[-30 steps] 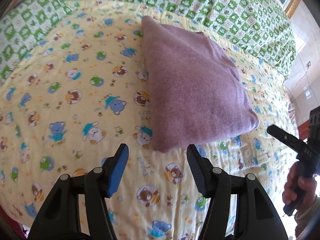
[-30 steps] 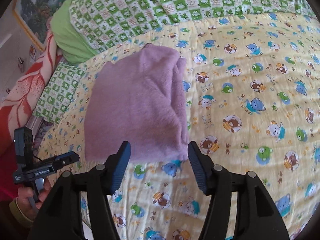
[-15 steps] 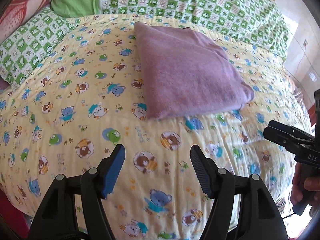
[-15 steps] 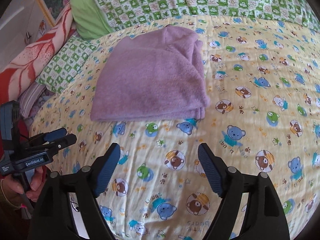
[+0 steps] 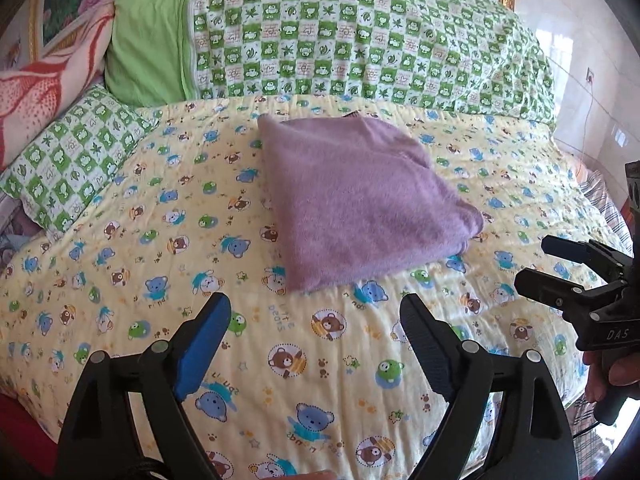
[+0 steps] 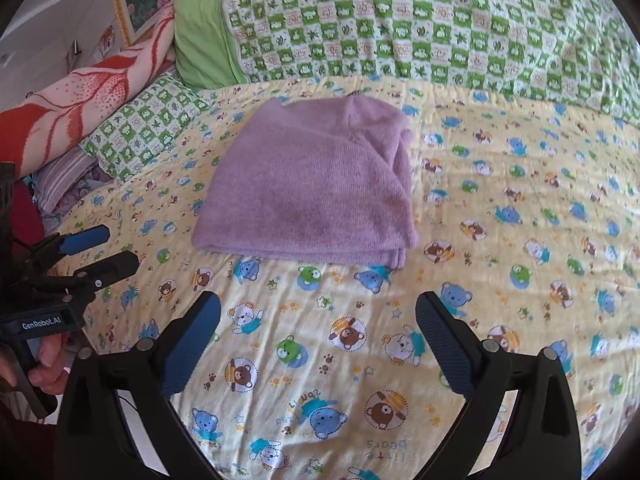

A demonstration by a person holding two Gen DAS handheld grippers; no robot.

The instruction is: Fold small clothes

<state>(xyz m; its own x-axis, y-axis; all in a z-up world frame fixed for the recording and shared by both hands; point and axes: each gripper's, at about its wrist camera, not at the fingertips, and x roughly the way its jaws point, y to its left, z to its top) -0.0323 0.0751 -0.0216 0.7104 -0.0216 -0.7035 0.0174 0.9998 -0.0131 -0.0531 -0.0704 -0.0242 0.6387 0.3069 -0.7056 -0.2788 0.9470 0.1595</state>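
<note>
Purple garment (image 5: 360, 204): folded into a neat rectangle, lying mid-quilt (image 5: 120, 264).
Change: both grippers have drawn back from it.
Left gripper (image 5: 314, 332): jaws apart, empty.
Right gripper (image 6: 318, 336): jaws apart, empty.
Meaning: this fold looks finished.

Open quilt (image 5: 320, 360) lies between both spread grippers and the folded purple garment (image 5: 360, 208). Bare quilt flanks the garment on both sides. Green checked pillows (image 5: 360, 40) block the far side; another pillow (image 5: 76, 164) crowds the left.
</note>
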